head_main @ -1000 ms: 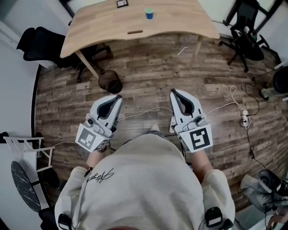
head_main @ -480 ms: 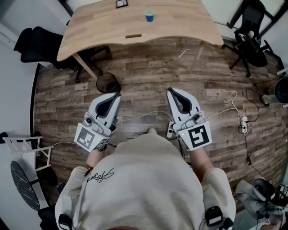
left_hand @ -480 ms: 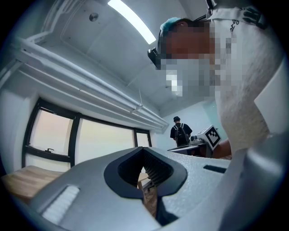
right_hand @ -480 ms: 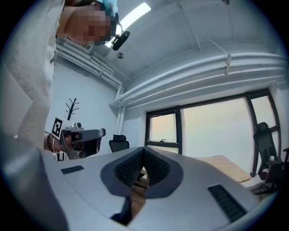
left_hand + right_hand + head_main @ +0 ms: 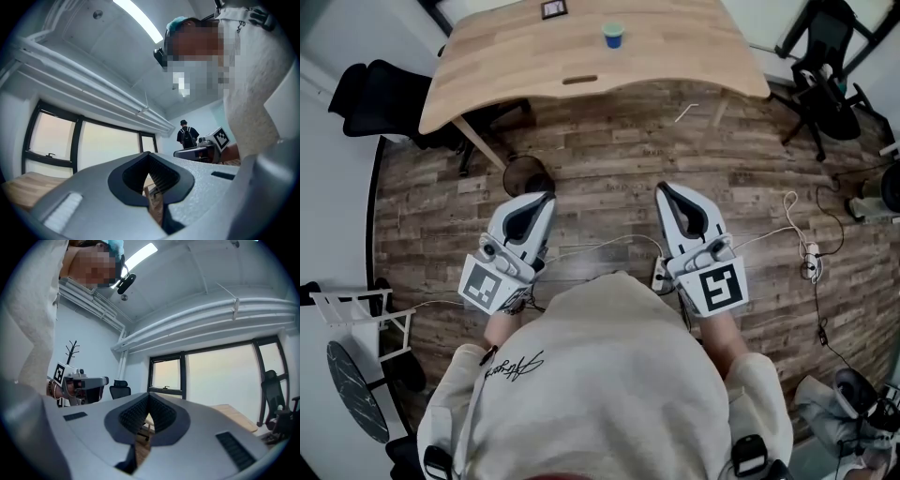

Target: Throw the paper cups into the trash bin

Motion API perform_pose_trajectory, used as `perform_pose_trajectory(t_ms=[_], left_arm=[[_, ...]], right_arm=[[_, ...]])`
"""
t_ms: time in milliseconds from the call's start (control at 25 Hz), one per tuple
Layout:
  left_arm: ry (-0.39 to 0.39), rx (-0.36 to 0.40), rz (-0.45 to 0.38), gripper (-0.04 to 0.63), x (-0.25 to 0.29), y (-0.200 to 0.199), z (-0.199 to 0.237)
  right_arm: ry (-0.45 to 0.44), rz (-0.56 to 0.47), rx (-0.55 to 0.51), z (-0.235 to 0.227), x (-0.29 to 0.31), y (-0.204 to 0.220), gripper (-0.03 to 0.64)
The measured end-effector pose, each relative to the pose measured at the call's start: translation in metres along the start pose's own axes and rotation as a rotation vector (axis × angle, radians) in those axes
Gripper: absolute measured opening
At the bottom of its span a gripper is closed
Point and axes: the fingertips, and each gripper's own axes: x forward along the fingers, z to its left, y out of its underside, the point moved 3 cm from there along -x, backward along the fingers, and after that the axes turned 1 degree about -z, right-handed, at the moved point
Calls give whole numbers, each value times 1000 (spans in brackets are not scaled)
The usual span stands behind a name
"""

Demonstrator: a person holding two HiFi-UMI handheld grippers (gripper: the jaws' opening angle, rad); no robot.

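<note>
While both grippers are held low in front of the person's chest, above the wooden floor [image 5: 609,150], the only paper cup [image 5: 612,35] in view is found well apart from them, on the far part of the light wooden worktop [image 5: 675,56]. The cup is seen from above, standing upright: a small round thing with a blue wall and a paler, greenish top. Whether anything is inside it cannot be told. It stands alone on the bare wood. A small dark-framed object [image 5: 554,8] lies to its left at the worktop's far edge, and a narrow slot [image 5: 580,79] is cut near the edge closest to the person.

The trash bin [image 5: 528,174], dark, round and open at the top, is set on the floor beside the worktop's slanted leg [image 5: 483,139]. It is just ahead of the left gripper [image 5: 546,199] and well apart from the cup.

In the left gripper view the jaws are shown brought together at their tips, and nothing is held between the ribbed pads. The jaws of the right gripper [image 5: 661,189] are likewise seen fully closed in the right gripper view, and they are empty too. Both grippers are pointed towards the worktop.

Black office chairs are placed at the left [image 5: 380,94] and at the right [image 5: 820,84] of the worktop. Pale cables [image 5: 787,202] are strung across the floor to the right of the right gripper.
</note>
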Motion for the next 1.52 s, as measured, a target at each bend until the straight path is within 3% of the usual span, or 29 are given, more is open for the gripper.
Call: perform_pose_trajectory(t_ms=[640, 1080, 1520], left_arm=[[-81, 3, 6, 3, -3, 10, 10], [-8, -7, -7, 3, 36, 23, 38], [33, -5, -29, 3, 90, 45, 113]], right_arm=[[-45, 12, 1, -4, 10, 10, 9], [-14, 23, -28, -33, 38, 14, 9], [10, 34, -92, -74, 113, 24, 8]])
